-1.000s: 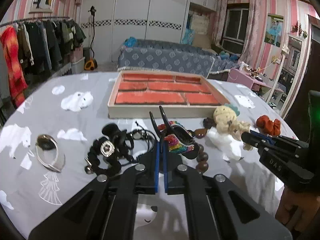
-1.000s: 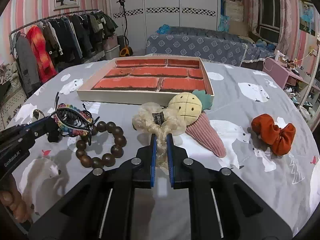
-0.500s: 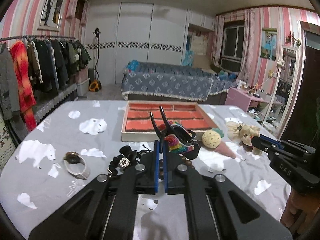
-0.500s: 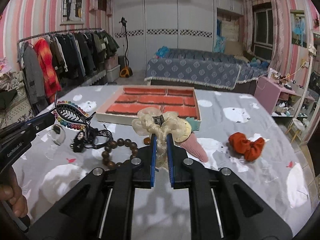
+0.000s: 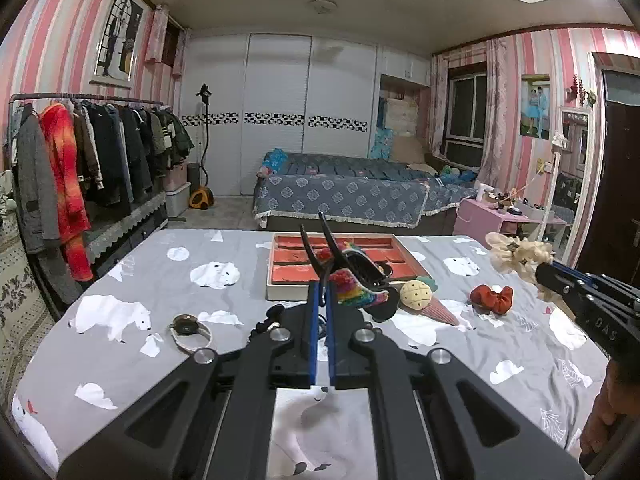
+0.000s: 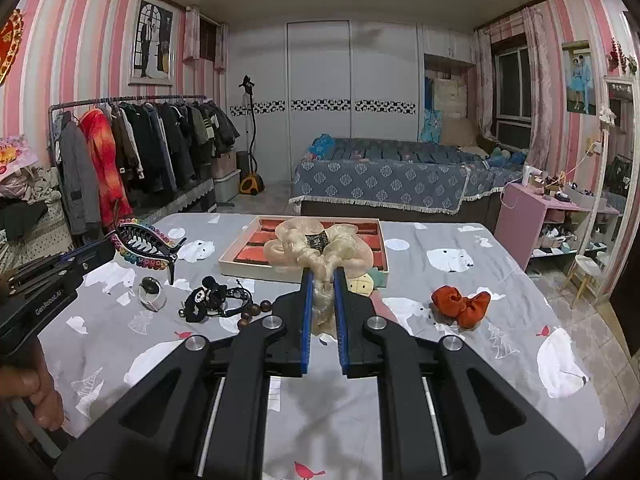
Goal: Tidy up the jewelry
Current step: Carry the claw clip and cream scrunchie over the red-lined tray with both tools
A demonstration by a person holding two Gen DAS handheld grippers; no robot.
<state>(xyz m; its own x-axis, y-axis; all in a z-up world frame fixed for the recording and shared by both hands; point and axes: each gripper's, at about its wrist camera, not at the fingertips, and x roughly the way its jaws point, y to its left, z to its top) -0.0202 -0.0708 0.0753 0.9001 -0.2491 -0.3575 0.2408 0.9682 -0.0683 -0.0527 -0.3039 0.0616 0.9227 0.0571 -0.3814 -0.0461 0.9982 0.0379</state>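
Two grippers are up in the air above the table [image 5: 120,344], each with something pinched between its blue pads. The left gripper [image 5: 320,300] has its jaws drawn narrow on the black handle of a rainbow hair claw [image 5: 354,280]; the claw sticks out past the fingertips toward 1 o'clock, its two black prongs rising toward 12. From the right wrist view the same claw [image 6: 144,246] shows at 9 o'clock, teeth down, clear of the cloth.

The right gripper [image 6: 322,280] is clamped on a cream organza scrunchie [image 6: 316,246], whose tail runs down between the pads while the puffed loops (with a small dark tag in the middle) bloom just beyond the tips at 12 o'clock. In the left wrist view that scrunchie [image 5: 518,254] hangs at 3 o'clock.

The divided tray [image 6: 240,258] with orange compartments lies on the table straight ahead of both tools, beyond and below the held pieces. On the cloth lie an orange scrunchie [image 6: 460,304] at 3 o'clock of the right gripper, a pineapple plush [image 5: 416,294] beside the tray's near edge, a bangle [image 5: 190,330] at 9 o'clock of the left gripper, and a tangle of black hair ties [image 6: 212,300] touching some brown wooden beads [image 6: 250,314].
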